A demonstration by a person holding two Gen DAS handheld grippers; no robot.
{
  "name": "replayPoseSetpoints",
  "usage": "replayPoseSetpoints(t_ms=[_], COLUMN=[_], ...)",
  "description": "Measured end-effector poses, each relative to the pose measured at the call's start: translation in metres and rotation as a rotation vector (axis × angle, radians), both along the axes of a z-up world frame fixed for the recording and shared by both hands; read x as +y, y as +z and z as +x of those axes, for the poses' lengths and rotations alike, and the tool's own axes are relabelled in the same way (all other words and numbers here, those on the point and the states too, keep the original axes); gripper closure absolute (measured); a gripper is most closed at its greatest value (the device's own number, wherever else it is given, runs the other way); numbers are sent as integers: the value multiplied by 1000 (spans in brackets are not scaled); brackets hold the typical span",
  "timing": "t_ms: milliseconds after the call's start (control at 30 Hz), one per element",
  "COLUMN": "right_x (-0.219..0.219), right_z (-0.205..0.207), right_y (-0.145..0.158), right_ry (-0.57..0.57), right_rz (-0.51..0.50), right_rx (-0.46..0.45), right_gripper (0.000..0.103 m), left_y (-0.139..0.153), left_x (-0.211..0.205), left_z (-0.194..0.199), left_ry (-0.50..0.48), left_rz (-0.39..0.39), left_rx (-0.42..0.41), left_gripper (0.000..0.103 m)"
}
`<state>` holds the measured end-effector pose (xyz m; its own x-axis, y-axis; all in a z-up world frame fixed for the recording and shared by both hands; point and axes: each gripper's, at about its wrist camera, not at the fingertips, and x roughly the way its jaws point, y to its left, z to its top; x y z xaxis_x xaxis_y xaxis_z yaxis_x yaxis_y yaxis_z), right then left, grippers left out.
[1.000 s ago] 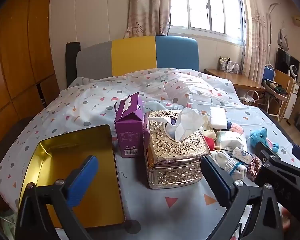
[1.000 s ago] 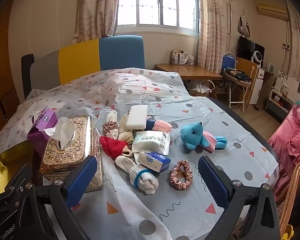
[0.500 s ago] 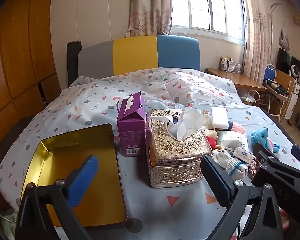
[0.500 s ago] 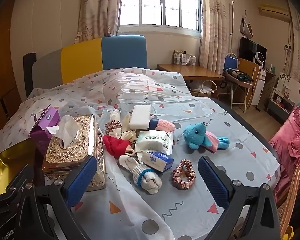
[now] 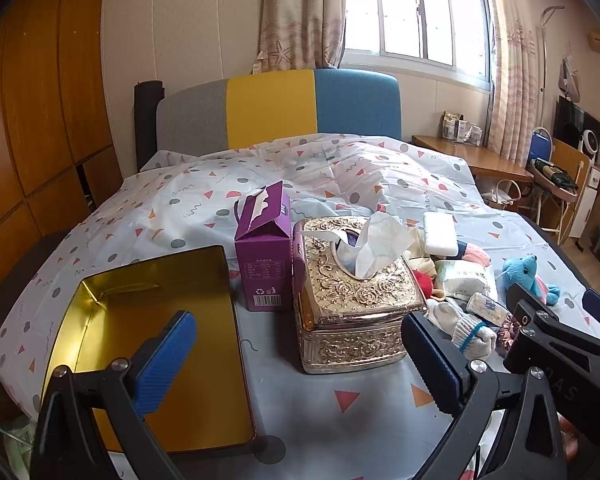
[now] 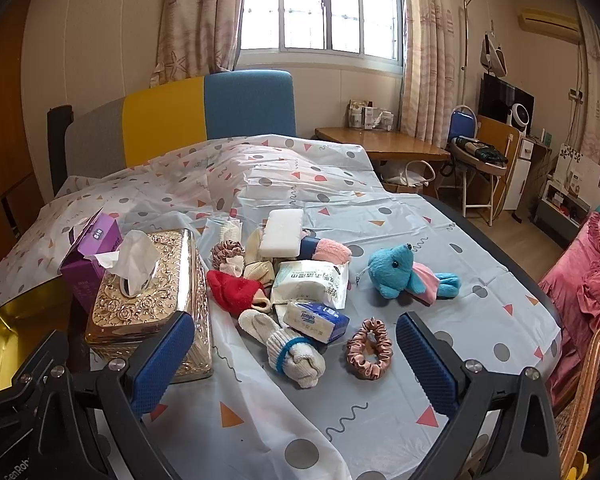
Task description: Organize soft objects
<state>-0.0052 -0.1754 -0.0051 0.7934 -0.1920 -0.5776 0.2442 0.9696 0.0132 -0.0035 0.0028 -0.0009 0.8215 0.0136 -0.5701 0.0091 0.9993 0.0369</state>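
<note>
A jumble of soft items lies on the patterned bed cover [image 6: 400, 216], just right of the ornate gold tissue box [image 6: 152, 304]. In the pile are a red knitted piece [image 6: 234, 290], a rolled white sock with a blue band [image 6: 296, 354], a white wipes pack [image 6: 310, 282], a small blue-and-white tissue pack [image 6: 314, 320] and a white sponge block [image 6: 281, 233] resting on top toward the back. A pink satin scrunchie [image 6: 370, 348] sits apart at the pile's near right edge, and a blue plush toy [image 6: 404, 274] with a pink skirt lies on its side farther right, clear of the rest.

The right gripper [image 6: 294, 360] hangs above the near edge of the cover with its blue pads spread wide, grasping nothing and touching nothing; the sock and scrunchie appear between its fingers. The left gripper [image 5: 300, 354] is likewise spread wide and empty, poised over the gold tray [image 5: 112, 308] and the tissue box.

The left wrist view shows the whole open tray, gold inside, lying flat left of a purple carton [image 5: 265, 254] that stands upright against the tissue box; it also catches the right gripper's black body at its right edge. The right wrist view shows only a corner of the tray, but lays out the pile in full, which the tissue box partly hides from the left.
</note>
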Motion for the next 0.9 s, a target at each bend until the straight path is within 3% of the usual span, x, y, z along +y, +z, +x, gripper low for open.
replayPoseSetpoints(t_ms=[900], right_x=[0], right_z=[1], right_y=[-5], right_ry=[6], right_rz=[6], right_rx=[14], right_gripper=[0], left_y=[-4], left_x=[1], left_z=[-3], left_ry=[7], left_rz=[11], left_rx=[13], left_gripper=[0])
